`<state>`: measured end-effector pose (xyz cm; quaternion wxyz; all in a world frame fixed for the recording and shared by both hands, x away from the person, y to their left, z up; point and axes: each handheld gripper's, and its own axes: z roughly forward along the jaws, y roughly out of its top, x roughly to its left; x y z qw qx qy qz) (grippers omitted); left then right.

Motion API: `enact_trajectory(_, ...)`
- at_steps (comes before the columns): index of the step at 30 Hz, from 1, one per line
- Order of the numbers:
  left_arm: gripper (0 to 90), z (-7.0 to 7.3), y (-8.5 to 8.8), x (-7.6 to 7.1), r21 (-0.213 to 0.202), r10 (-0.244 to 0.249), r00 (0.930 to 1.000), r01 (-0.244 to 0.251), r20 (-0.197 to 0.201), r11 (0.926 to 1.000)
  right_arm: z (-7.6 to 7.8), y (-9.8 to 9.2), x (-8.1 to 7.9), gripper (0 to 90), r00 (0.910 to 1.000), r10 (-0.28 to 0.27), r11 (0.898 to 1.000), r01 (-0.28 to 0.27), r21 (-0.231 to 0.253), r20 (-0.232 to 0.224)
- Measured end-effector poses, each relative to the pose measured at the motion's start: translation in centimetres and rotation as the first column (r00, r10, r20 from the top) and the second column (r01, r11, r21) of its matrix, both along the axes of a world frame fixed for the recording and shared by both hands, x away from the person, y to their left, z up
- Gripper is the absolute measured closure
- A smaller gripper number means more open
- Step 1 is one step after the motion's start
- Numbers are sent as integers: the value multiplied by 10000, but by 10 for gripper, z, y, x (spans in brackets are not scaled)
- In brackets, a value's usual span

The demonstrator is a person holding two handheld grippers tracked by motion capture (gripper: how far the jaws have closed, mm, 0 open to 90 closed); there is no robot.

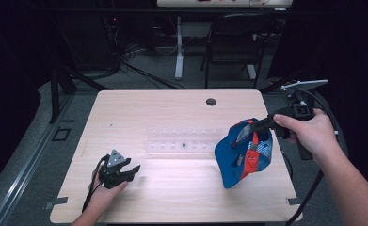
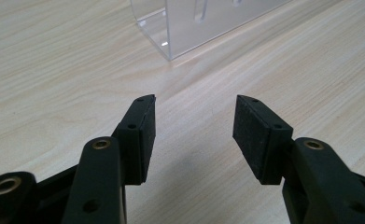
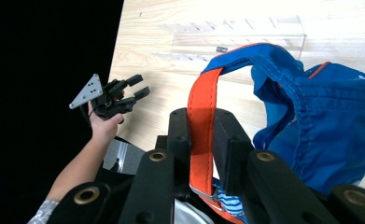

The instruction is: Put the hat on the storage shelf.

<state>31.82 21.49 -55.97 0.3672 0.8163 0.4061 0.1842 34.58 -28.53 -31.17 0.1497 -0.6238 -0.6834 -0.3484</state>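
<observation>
A blue cap (image 1: 243, 153) is held above the table (image 1: 172, 108) near its right edge, its orange strap (image 3: 201, 126) clamped by the right gripper (image 1: 247, 128). The left gripper (image 1: 133, 170), released with jaws apart, is positioned near the front-left corner.

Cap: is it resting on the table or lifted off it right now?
Mostly lifted. The right claw is shut on the cap's orange strap, and the blue cap hangs below it; whether its bottom edge touches the table is unclear.

A pale wood-grain worktop (image 1: 172, 188) with rounded corners and a dark round cable hole (image 1: 211, 101) carries a clear acrylic rack (image 1: 181, 140) lying near its middle.
</observation>
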Motion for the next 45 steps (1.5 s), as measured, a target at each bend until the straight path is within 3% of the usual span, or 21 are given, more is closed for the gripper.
enact_trajectory(12,485,1,-8,-3,-42,-205,9998,205,78,9998,8,13,4,779,9991,367,9982,-376,463,195)
enact_trajectory(28,486,1,-7,-3,-8,-306,9995,306,-49,9995,21,25,15,779,9989,416,9937,-435,1030,209)
enact_trajectory(45,487,1,-8,-3,-42,-325,9995,325,4,9995,41,45,30,779,9969,491,9867,-580,1519,611)
